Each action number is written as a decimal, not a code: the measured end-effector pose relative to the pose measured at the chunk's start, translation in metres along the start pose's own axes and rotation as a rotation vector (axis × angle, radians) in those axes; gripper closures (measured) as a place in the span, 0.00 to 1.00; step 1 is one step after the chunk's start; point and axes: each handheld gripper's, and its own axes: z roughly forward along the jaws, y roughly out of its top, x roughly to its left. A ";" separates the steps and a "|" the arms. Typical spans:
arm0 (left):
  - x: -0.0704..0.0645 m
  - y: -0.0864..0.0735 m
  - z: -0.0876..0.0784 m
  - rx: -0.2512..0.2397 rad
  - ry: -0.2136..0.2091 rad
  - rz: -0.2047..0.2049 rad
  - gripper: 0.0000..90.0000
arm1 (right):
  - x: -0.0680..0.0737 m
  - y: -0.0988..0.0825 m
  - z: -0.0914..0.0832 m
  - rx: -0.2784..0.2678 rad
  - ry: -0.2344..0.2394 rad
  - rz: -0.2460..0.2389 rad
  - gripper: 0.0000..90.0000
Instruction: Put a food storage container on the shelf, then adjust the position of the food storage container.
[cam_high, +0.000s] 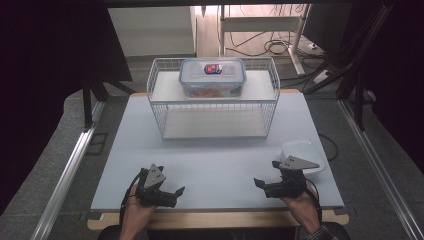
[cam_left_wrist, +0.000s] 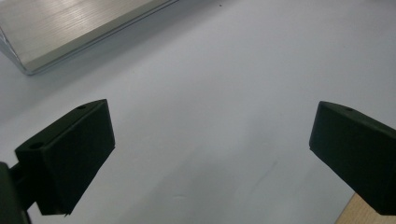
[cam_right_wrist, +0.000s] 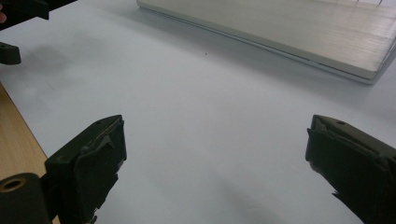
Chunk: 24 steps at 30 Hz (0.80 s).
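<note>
Start pose: left gripper (cam_high: 169, 192) and right gripper (cam_high: 266, 176) both spread, empty, near edge, well short of white wire rack (cam_high: 159, 114). Clear lidded plastic box (cam_high: 212, 77) sits atop rack (untouched). Next, probably: reach forward.

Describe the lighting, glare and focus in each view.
High view: the table is evenly lit, the sides fall into black, and the lidded container looks soft. Left gripper view: sheen on the metal shelf edge, with near jaws slightly blurred. Right gripper view: a faint shadow on the table, dim corners.
</note>
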 end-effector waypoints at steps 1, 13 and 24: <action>0.000 0.000 0.000 0.001 0.002 0.004 0.00 | 0.000 0.000 0.000 0.002 -0.004 0.003 0.06; 0.003 -0.001 0.001 0.000 -0.031 -0.032 0.00 | -0.013 0.009 -0.011 -0.016 -0.095 0.044 0.08; 0.002 0.000 0.003 0.016 -0.042 -0.037 0.00 | -0.069 0.008 -0.050 0.027 -0.249 0.130 0.70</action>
